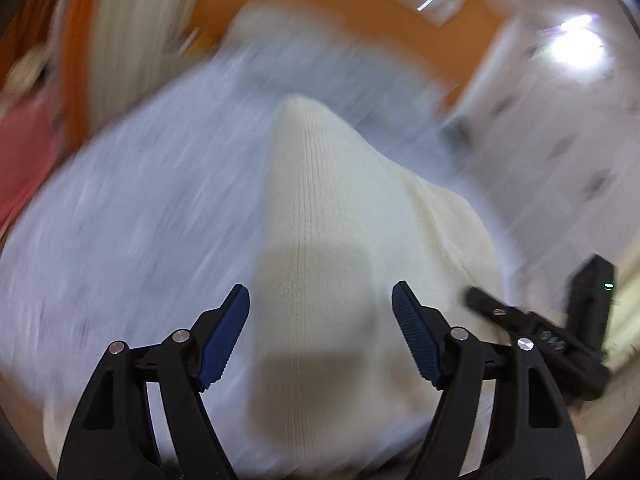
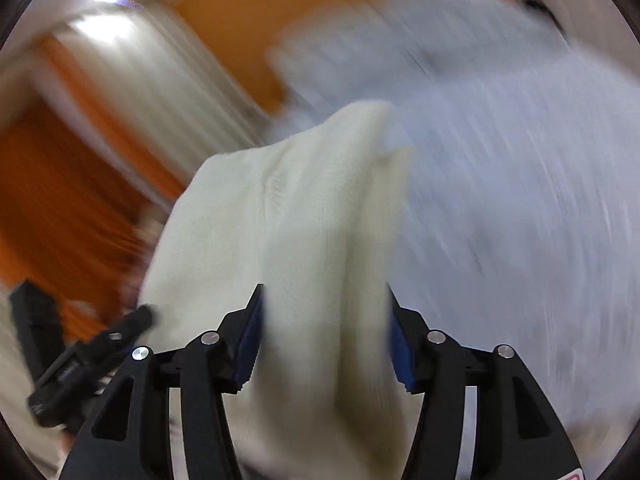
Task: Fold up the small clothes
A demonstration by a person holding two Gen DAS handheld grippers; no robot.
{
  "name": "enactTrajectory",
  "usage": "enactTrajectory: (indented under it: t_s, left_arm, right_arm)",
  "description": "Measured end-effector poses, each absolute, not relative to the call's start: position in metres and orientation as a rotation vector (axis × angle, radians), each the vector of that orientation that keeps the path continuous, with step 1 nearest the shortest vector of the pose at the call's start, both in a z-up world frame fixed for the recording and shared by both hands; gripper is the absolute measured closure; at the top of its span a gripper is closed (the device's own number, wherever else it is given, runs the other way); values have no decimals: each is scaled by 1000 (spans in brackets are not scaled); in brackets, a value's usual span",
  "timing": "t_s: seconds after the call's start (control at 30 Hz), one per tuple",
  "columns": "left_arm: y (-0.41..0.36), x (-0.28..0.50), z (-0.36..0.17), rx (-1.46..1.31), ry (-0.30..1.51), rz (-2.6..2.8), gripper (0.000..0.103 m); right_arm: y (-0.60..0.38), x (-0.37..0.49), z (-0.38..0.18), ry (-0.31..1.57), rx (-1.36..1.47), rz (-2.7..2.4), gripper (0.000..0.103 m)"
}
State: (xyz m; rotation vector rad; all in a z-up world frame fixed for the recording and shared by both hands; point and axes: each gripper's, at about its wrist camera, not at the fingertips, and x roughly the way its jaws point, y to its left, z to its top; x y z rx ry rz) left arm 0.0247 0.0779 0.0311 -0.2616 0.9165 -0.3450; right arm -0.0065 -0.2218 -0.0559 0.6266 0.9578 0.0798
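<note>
A cream ribbed knit garment (image 1: 320, 208) lies over a pale blue-white bed sheet (image 1: 132, 208). My left gripper (image 1: 320, 300) is open, its blue-padded fingers (image 1: 224, 336) spread on either side of the garment and above it. In the right wrist view the same garment (image 2: 288, 208) runs up between the fingers of my right gripper (image 2: 324, 320), whose jaws stand wide apart around the cloth. Each gripper shows in the other's view: the right one (image 1: 560, 332) at the garment's right edge, the left one (image 2: 92, 364) at its left edge. Both views are motion-blurred.
The bed sheet (image 2: 520, 200) fills most of both views. Orange walls (image 2: 68, 208) and a pale curtain (image 2: 168, 92) stand behind. A pink cloth (image 1: 20, 152) lies at the far left. A bright lamp (image 1: 576, 46) glares at upper right.
</note>
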Motion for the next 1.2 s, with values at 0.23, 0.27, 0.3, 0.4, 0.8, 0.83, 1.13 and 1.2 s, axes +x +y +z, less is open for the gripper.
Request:
enactTrajectory:
  t_s: [0.23, 0.27, 0.3, 0.4, 0.8, 0.83, 1.13, 1.2]
  left_arm:
    - [116, -8, -63, -357, 1107, -271, 35]
    - [111, -11, -59, -350, 1105, -273, 34]
    - [107, -5, -60, -338, 1099, -267, 32]
    - [96, 10, -64, -326, 1108, -277, 20]
    - [83, 58, -140, -408, 1314, -309, 50]
    - [79, 60, -129, -385, 1294, -317, 60]
    - [79, 55, -83, -250, 1152, -390, 59]
    - [70, 52, -121, -184, 1273, -343, 56]
  right_arm:
    - [-232, -51, -127, 1083, 671, 10, 49]
    - [-235, -45, -125, 1070, 694, 16, 46]
    - [-236, -38, -122, 1058, 709, 19, 44]
    - [-233, -16, -122, 1069, 708, 55, 27]
    - [-219, 30, -150, 1126, 763, 100, 67]
    - [-214, 31, -131, 1086, 731, 130, 71]
    - [-215, 29, -132, 1119, 570, 157, 68]
    - [-223, 21, -163, 1189, 651, 115, 63]
